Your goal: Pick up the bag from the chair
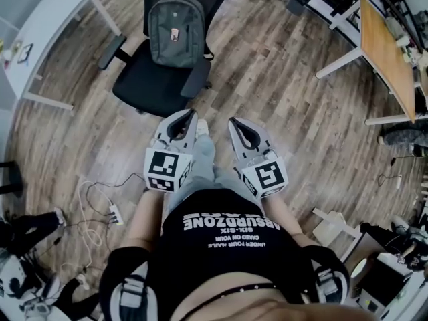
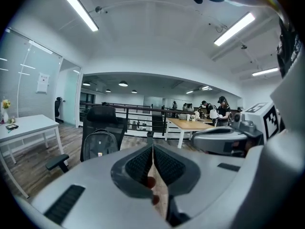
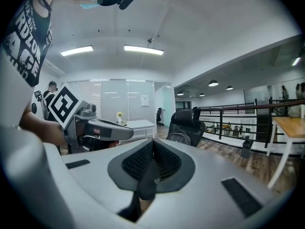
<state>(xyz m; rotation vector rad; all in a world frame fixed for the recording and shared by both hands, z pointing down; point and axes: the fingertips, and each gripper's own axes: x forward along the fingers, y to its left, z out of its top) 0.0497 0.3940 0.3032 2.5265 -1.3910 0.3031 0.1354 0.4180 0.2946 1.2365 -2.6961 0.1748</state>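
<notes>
A grey backpack point(image 1: 176, 29) stands upright on the seat of a black office chair point(image 1: 152, 82), leaning on its backrest. The left gripper view shows the backpack point(image 2: 99, 145) ahead at the left, and the right gripper view shows the backpack point(image 3: 179, 137) on the chair point(image 3: 189, 120) further off. My left gripper point(image 1: 192, 115) and right gripper point(image 1: 233, 123) are held side by side in front of the chair, short of the seat. Both are shut with nothing between the jaws, and neither touches the bag.
A white table point(image 1: 47, 25) stands left of the chair. A wooden desk point(image 1: 386, 52) is at the right, with people point(image 2: 215, 109) around it. A power strip and cables point(image 1: 100, 209) lie on the wood floor at the left. A railing point(image 3: 228, 118) runs behind the chair.
</notes>
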